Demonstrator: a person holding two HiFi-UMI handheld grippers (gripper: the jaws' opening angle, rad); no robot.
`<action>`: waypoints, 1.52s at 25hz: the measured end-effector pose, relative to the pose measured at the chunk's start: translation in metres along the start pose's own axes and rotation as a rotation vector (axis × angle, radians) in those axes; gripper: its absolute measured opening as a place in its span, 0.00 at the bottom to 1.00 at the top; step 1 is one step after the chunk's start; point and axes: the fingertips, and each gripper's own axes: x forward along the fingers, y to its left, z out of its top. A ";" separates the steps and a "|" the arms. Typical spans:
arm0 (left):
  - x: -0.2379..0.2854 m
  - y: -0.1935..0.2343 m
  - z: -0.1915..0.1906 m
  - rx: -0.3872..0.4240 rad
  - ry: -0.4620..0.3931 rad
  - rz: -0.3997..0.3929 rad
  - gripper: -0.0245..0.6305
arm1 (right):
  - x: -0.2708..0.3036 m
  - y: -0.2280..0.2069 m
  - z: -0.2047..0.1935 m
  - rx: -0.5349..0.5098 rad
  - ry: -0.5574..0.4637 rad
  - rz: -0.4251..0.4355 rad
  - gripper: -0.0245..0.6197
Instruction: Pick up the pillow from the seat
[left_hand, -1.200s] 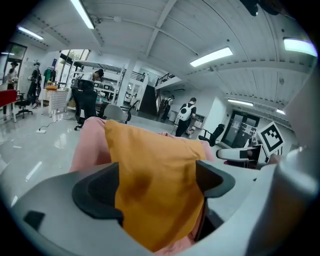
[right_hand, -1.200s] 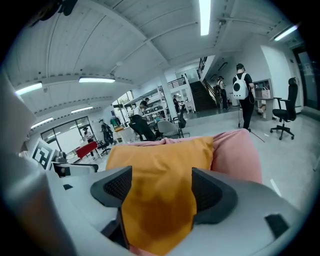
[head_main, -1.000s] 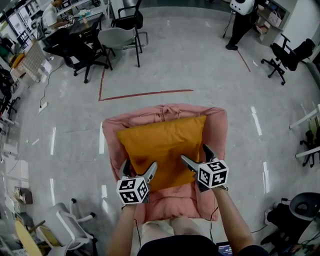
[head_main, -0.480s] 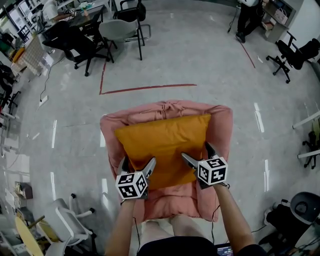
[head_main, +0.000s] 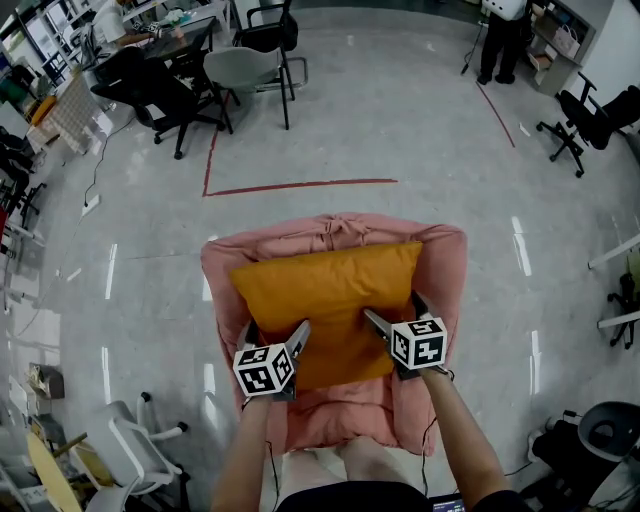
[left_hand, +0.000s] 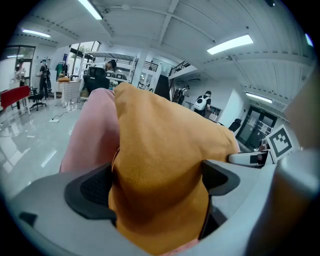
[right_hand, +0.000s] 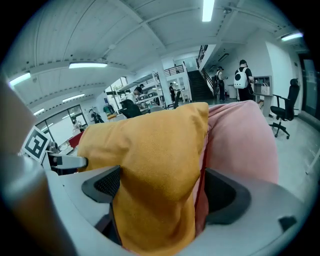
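An orange pillow (head_main: 320, 290) lies on the pink cushioned seat (head_main: 445, 270), leaning on its backrest. My left gripper (head_main: 276, 336) is at the pillow's near left corner, and in the left gripper view the orange pillow (left_hand: 160, 140) fills the gap between the wide-spread jaws of that gripper (left_hand: 157, 180). My right gripper (head_main: 394, 312) is at the near right corner. Its jaws have just been opening and stand wide. In the right gripper view the pillow (right_hand: 150, 145) sits between the jaws of that gripper (right_hand: 160, 190), with a gap at the right pad by the pink seat (right_hand: 240, 140).
A red tape line (head_main: 300, 185) marks the grey floor beyond the seat. Office chairs (head_main: 245, 70) and a desk stand at the back left, and a black chair (head_main: 590, 110) at the right. A person (head_main: 500, 30) stands far back. A white chair (head_main: 140, 440) is at the lower left.
Both grippers have sunk and slid further over the pillow's near corners. The pillow and the seat have stayed where they were.
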 end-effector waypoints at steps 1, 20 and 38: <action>0.001 0.001 -0.001 -0.003 0.002 -0.003 0.88 | 0.002 0.000 0.000 -0.002 0.002 0.001 0.81; 0.012 -0.003 0.002 0.000 0.032 -0.067 0.86 | 0.012 0.007 0.005 -0.078 0.011 0.076 0.80; -0.006 -0.020 -0.010 0.035 0.108 -0.089 0.47 | 0.000 0.022 -0.004 -0.121 0.073 0.144 0.41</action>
